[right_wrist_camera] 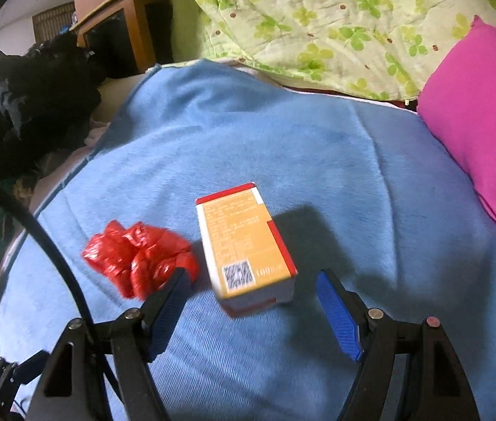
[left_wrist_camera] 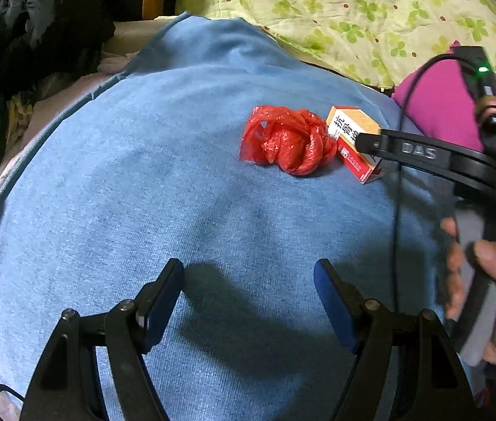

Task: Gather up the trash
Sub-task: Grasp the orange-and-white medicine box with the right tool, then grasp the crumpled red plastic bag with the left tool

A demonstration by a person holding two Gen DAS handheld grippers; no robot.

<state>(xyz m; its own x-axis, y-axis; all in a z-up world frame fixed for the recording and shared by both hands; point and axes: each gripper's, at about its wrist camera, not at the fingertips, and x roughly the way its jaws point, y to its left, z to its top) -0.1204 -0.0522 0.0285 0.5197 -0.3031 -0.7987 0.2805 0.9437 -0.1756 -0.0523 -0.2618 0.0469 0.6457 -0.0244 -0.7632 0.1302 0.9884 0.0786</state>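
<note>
Right wrist view: orange-and-red cardboard box (right_wrist_camera: 248,245) lies on blue blanket (right_wrist_camera: 353,161) beside crumpled red plastic bag (right_wrist_camera: 139,258); right gripper (right_wrist_camera: 253,301) jaws wide, empty, approaching; next, straddle and close; left gripper (left_wrist_camera: 248,301) empty.

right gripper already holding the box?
No. The right gripper stands open, the box lying on the blanket just ahead of its fingers, untouched.

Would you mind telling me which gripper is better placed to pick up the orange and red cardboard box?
Right. The right gripper is open, its jaws framing the orange and red cardboard box; the left gripper stands open over bare blue blanket, farther away.
</note>
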